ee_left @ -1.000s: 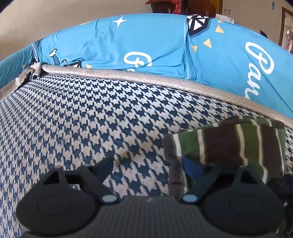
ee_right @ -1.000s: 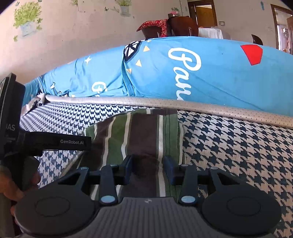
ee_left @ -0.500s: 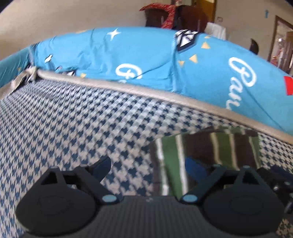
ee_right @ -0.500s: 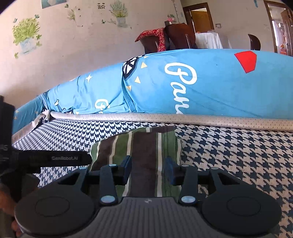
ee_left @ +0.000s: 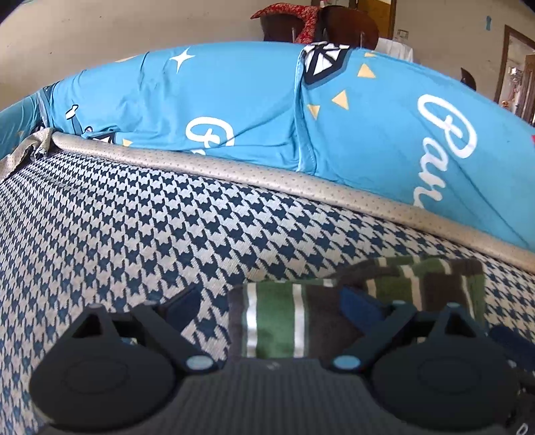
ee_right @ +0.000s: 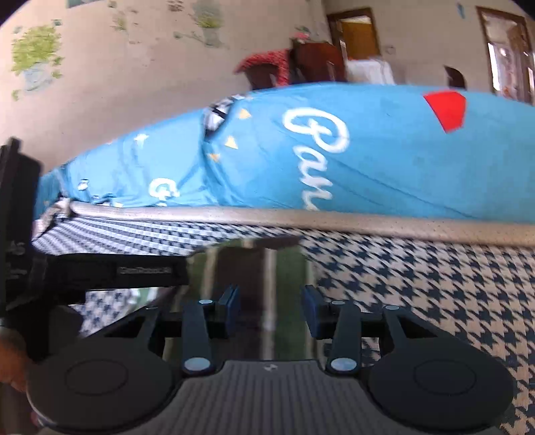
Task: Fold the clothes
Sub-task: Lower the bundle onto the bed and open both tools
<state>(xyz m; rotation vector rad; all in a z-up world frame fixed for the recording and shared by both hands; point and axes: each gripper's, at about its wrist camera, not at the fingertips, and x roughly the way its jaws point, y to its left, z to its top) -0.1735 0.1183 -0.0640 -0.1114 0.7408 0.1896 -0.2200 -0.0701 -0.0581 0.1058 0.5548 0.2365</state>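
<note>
Left wrist view: the left tool (ee_left: 271, 306) has its two blue-padded fingers (ee_left: 182, 306) spread wide apart, holding nothing. Between and just beyond them lies the folded cloth (ee_left: 334, 311), a compact bundle striped in green, dark brown and thin white lines. Its near left part shows a rounded folded edge, and a second layer reaches off to the far right. It rests on a seat cushion (ee_left: 167, 227) covered in blue and beige houndstooth weave. The right finger sits over the cloth, but I cannot tell whether it touches. A beige piped edge (ee_left: 267, 174) runs along the far side of the cushion, and behind it rises a bright blue cover (ee_left: 254, 100) printed with white script, stars and yellow triangles. A dark chair (ee_left: 334, 23) with a red cloth over it stands far behind.

Right wrist view: the picture is blurred. The right tool (ee_right: 271, 309) also has its fingers apart, with the striped cloth (ee_right: 264, 267) lying between and past them on the same houndstooth cushion (ee_right: 418, 274). Here the stripes run away from the camera: brown in the middle, green to either side, a pale line between. The left tool's dark body (ee_right: 100, 271) reaches in from the left, just beside the cloth's left edge. The blue cover (ee_right: 384, 150) fills the far side, and a wall with plant stickers (ee_right: 33, 57) stands beyond.
</note>
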